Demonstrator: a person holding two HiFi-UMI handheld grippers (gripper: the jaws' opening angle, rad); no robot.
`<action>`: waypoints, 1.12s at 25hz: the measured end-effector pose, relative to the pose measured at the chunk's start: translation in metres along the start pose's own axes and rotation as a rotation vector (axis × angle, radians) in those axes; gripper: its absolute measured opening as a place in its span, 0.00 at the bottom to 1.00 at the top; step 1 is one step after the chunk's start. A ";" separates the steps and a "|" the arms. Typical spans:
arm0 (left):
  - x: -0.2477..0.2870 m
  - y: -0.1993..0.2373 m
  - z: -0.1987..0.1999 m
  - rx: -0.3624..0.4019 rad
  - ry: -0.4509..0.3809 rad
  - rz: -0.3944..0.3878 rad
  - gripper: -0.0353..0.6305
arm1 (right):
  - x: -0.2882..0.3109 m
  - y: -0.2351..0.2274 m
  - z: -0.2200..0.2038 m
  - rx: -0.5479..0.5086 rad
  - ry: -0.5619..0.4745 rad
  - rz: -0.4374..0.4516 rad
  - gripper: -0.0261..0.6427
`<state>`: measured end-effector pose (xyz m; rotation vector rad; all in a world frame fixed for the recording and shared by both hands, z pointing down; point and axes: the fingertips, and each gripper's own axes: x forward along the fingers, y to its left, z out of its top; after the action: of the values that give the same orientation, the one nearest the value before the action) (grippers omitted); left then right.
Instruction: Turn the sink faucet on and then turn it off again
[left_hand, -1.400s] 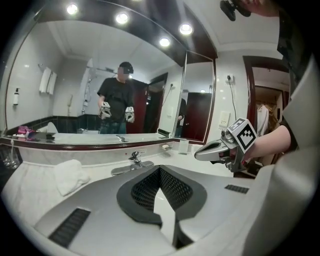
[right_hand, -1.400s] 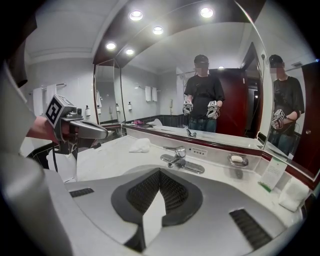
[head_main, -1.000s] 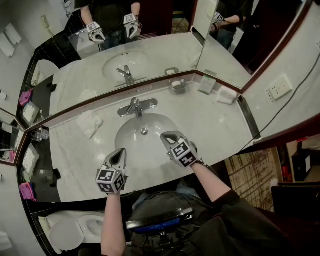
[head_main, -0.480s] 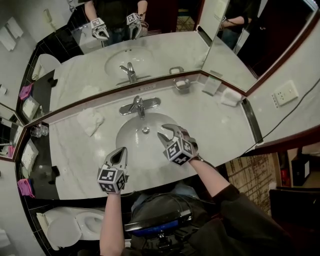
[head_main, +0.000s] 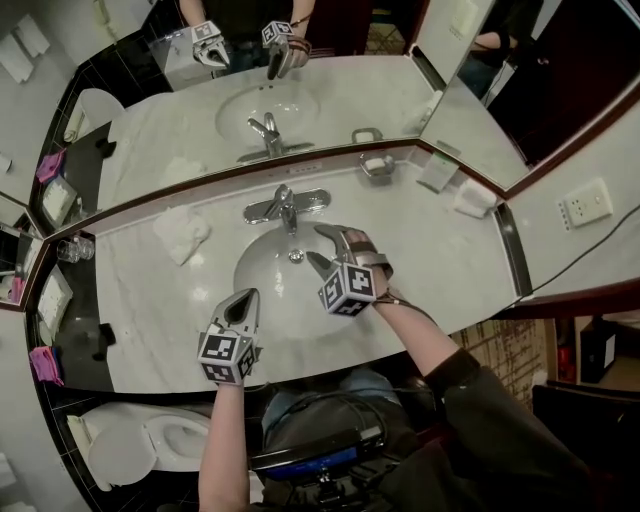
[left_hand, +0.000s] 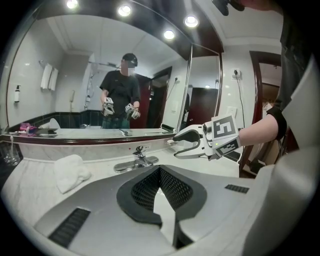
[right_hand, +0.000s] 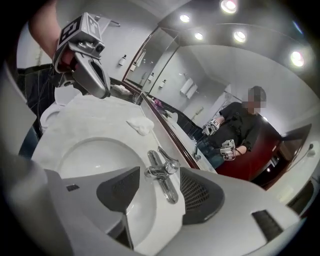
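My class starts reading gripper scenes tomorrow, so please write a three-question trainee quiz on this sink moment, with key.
1. True or false: the left gripper has its jaws apart.
2. In the head view, what lies on the counter left of the faucet? A: white towel; B: bottle; C: plate.
3. Which gripper is nearer the faucet?
Key: 1 false, the left gripper is shut. 2 A. 3 the right gripper; its jaws have just been opening, nothing gripped between them.

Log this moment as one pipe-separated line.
right gripper: open, jaws just opening, nothing between them, aimed at faucet, not touching | left gripper: shut, empty
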<state>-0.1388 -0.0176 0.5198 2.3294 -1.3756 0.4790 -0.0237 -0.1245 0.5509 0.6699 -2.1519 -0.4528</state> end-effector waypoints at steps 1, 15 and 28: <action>0.001 0.002 0.000 -0.004 0.000 0.001 0.05 | 0.006 -0.003 0.002 -0.031 0.002 0.000 0.45; 0.022 0.017 -0.017 -0.038 0.027 0.012 0.05 | 0.109 -0.022 0.021 -0.383 -0.018 0.009 0.45; 0.025 0.043 -0.026 -0.099 0.023 0.055 0.05 | 0.178 -0.014 0.014 -0.583 0.023 0.093 0.39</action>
<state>-0.1674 -0.0422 0.5608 2.2060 -1.4228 0.4422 -0.1237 -0.2414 0.6419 0.2433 -1.8813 -0.9624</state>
